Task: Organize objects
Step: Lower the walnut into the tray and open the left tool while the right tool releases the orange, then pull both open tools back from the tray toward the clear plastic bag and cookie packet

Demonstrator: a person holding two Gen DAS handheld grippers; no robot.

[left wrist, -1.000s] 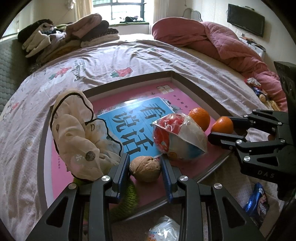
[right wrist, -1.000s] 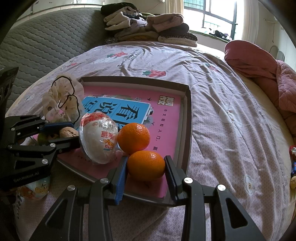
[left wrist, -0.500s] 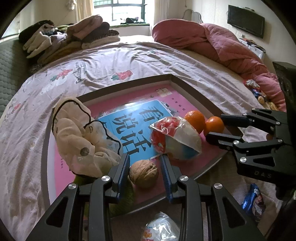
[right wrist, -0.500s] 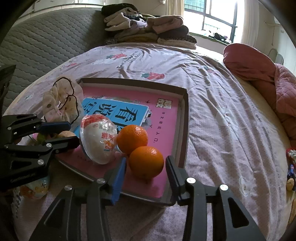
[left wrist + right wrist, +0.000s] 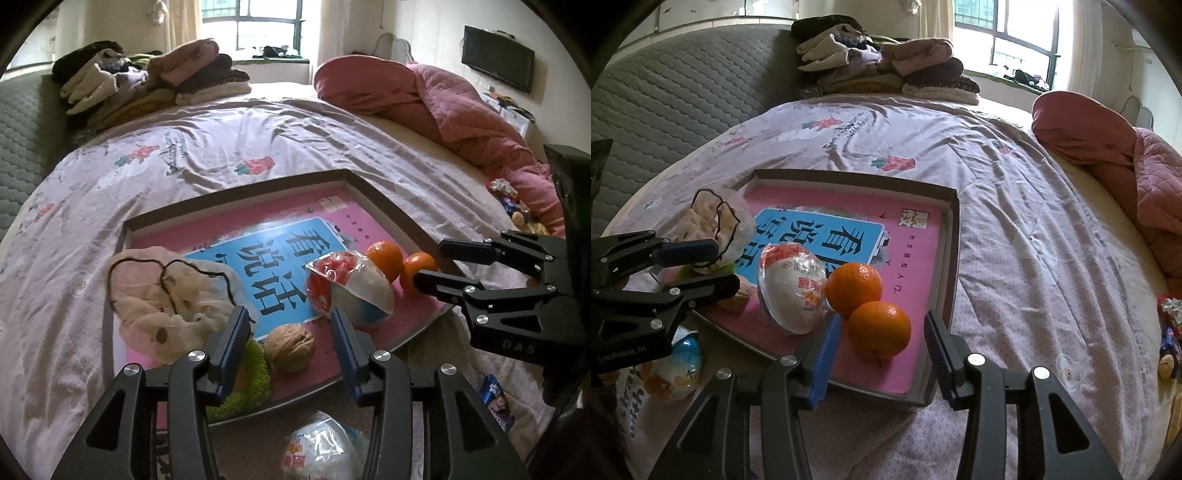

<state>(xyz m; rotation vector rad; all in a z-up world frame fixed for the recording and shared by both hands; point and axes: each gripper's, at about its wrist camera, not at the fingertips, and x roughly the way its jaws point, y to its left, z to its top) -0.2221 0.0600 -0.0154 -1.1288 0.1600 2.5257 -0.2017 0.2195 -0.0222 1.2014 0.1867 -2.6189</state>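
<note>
On the bed [image 5: 229, 147], covered by a wrinkled mauve sheet with a floral print, lies a shallow rectangular cardboard tray [image 5: 391, 201] with a grey-brown rim and a glossy pink printed floor bearing a blue panel.

Left hand-held gripper [image 5: 288, 328]: its jaws have just been opening and stand apart, blue ribbed pads clear of the walnut [image 5: 290, 347]. The walnut, round with a wrinkled tan shell, rests on the tray floor between the pads, touching neither. At its 9 o'clock lies a fuzzy green knitted item [image 5: 251, 373], partly under the left finger. At 10 o'clock sits a crumpled sheer cream fabric piece [image 5: 166, 299] edged with dark cord.

Right hand-held gripper [image 5: 882, 332]: jaws parted, having just been opening. A smooth, round orange [image 5: 879, 329] sits on the tray floor between the pads with a gap showing on each side. A second orange [image 5: 854, 283] touches it at 11 o'clock. At the second orange's 9 o'clock leans an egg-shaped plastic toy [image 5: 792, 286], red and white, sealed in clear crinkled film.

Off the tray, at 6 o'clock in the left wrist view, lies another film-wrapped egg [image 5: 321, 446] on the sheet. A quilted pink duvet [image 5: 443, 96] is bunched at 2 o'clock; folded clothes [image 5: 147, 85] are stacked at 11 o'clock.
</note>
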